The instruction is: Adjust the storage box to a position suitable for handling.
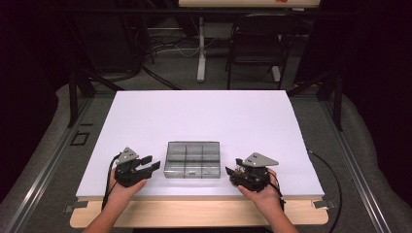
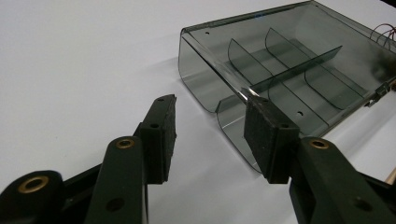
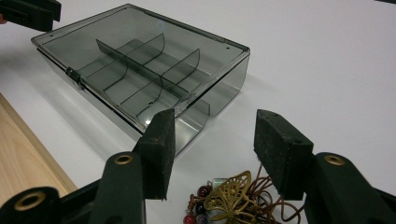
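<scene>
Both of the person's hands are resting at the near edge of the white counter (image 1: pixel 204 116), forearms coming in low, each holding a black two-jaw tool. The left tool (image 1: pixel 148 164) is lying just left of the smoke-grey clear plastic compartment box (image 1: pixel 192 159), angled toward it, jaws standing apart with nothing between them. The right tool (image 1: pixel 230 172) is sitting just right of the box, pointing at it, jaws likewise spread and empty.

The box is sitting closed at the counter's near centre, between the two tools.

The left gripper view is showing the left tool (image 2: pixel 210 128) close to the box's (image 2: pixel 280 70) rounded corner; contact cannot be told. The right gripper view is showing a brass butterfly pendant on a brown cord with red beads (image 3: pixel 231 196) lying on the counter under the right tool (image 3: pixel 215 147); the high view is too coarse to resolve it.
</scene>
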`<state>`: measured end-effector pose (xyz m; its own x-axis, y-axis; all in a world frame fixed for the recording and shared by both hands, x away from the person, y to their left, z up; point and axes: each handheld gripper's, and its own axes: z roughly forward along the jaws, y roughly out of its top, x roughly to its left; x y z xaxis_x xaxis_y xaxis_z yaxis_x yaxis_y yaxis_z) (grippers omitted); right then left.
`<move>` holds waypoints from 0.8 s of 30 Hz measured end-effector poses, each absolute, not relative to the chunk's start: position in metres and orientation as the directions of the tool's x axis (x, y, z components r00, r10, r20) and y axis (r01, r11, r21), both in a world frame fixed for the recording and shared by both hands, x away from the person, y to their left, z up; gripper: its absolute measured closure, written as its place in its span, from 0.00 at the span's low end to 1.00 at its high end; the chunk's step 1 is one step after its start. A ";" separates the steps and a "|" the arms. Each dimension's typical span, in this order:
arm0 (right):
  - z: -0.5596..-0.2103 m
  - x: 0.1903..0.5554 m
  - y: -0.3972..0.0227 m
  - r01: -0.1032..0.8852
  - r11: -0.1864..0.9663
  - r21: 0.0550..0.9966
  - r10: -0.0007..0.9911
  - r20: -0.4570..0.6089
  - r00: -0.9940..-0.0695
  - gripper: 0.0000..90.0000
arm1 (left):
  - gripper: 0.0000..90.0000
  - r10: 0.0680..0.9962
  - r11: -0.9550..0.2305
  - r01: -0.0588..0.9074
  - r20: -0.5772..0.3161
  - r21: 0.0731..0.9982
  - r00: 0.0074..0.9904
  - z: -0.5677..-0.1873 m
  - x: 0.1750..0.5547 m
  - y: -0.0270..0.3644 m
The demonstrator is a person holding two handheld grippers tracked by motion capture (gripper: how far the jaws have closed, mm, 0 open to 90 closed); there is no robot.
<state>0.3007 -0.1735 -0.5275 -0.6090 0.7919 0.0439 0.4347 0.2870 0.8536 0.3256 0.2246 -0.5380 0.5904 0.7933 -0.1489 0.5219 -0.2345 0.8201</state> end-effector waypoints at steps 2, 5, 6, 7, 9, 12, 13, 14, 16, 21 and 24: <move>-0.528 0.301 -0.172 0.435 0.294 0.851 0.789 0.041 -0.613 0.58 | 0.58 0.790 -0.237 0.519 -0.148 0.821 0.595 -0.536 0.324 0.224; -0.529 0.301 -0.171 0.446 0.296 0.845 0.785 0.052 -0.618 0.59 | 0.57 0.783 -0.241 0.516 -0.150 0.822 0.604 -0.535 0.323 0.223; -0.529 0.301 -0.171 0.452 0.301 0.840 0.779 0.057 -0.625 0.60 | 0.56 0.782 -0.242 0.522 -0.154 0.818 0.604 -0.535 0.323 0.222; -0.530 0.301 -0.170 0.456 0.298 0.839 0.778 0.063 -0.625 0.61 | 0.55 0.774 -0.255 0.521 -0.151 0.814 0.615 -0.534 0.323 0.222; -0.529 0.301 -0.169 0.463 0.304 0.832 0.776 0.066 -0.627 0.63 | 0.56 0.769 -0.267 0.514 -0.142 0.815 0.624 -0.535 0.322 0.220; -0.529 0.300 -0.168 0.467 0.307 0.829 0.776 0.065 -0.627 0.67 | 0.60 0.756 -0.280 0.517 -0.145 0.809 0.638 -0.535 0.322 0.218; -0.529 0.300 -0.167 0.464 0.307 0.831 0.776 0.064 -0.628 0.67 | 0.60 0.754 -0.287 0.521 -0.146 0.804 0.640 -0.534 0.322 0.218; -0.529 0.300 -0.167 0.462 0.310 0.831 0.774 0.061 -0.630 0.68 | 0.61 0.754 -0.288 0.516 -0.142 0.807 0.642 -0.535 0.321 0.217; -0.529 0.300 -0.167 0.463 0.311 0.830 0.774 0.062 -0.630 0.69 | 0.62 0.752 -0.297 0.517 -0.137 0.803 0.644 -0.535 0.321 0.216; -0.529 0.299 -0.167 0.461 0.310 0.832 0.776 0.058 -0.628 0.72 | 0.63 0.755 -0.288 0.522 -0.144 0.803 0.639 -0.535 0.320 0.215; -0.529 0.299 -0.165 0.467 0.320 0.825 0.773 0.058 -0.631 0.73 | 0.64 0.753 -0.289 0.526 -0.149 0.800 0.641 -0.535 0.319 0.214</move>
